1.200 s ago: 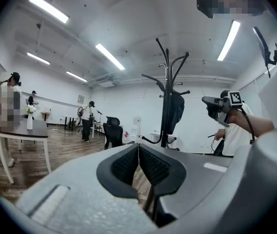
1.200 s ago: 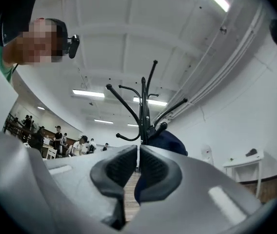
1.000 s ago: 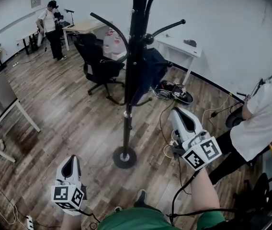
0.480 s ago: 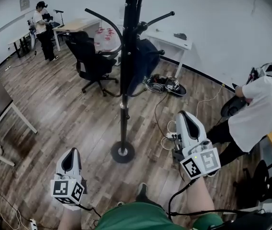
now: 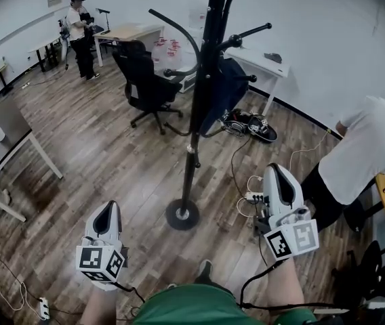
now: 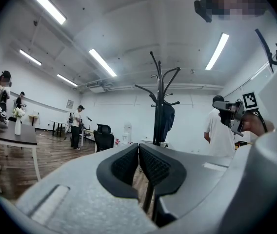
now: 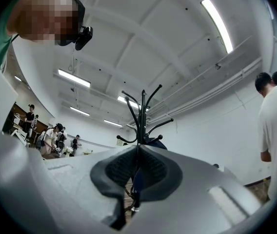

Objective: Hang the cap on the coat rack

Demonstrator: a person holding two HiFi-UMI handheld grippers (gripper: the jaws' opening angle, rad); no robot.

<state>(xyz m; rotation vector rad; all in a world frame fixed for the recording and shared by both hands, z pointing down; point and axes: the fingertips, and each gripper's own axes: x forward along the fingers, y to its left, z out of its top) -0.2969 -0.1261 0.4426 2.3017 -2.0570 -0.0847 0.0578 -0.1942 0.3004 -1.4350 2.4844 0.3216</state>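
Observation:
The black coat rack (image 5: pixel 201 107) stands on its round base (image 5: pixel 182 214) on the wood floor ahead of me. A dark blue cloth item (image 5: pixel 228 92) hangs from one of its right-hand hooks; I cannot tell whether it is the cap. My left gripper (image 5: pixel 109 206) is low at the left, short of the base, shut and empty. My right gripper (image 5: pixel 278 170) is to the right of the base, also shut with nothing in it. In the left gripper view the rack (image 6: pixel 158 106) rises behind the shut left gripper (image 6: pixel 138 152). In the right gripper view the rack (image 7: pixel 141 118) rises behind the shut right gripper (image 7: pixel 137 154).
A black office chair (image 5: pixel 145 80) stands left of the rack, a white desk (image 5: pixel 264 63) behind it. Cables and a power strip (image 5: pixel 253 196) lie by my right gripper. A person in a white shirt (image 5: pixel 369 154) is at the right, another person (image 5: pixel 80 26) far back left. A table (image 5: pixel 6 131) stands at the left.
My right gripper has come down and a little to the right, away from the rack. The left gripper has barely moved. Both stay shut. The person at the right has shifted.

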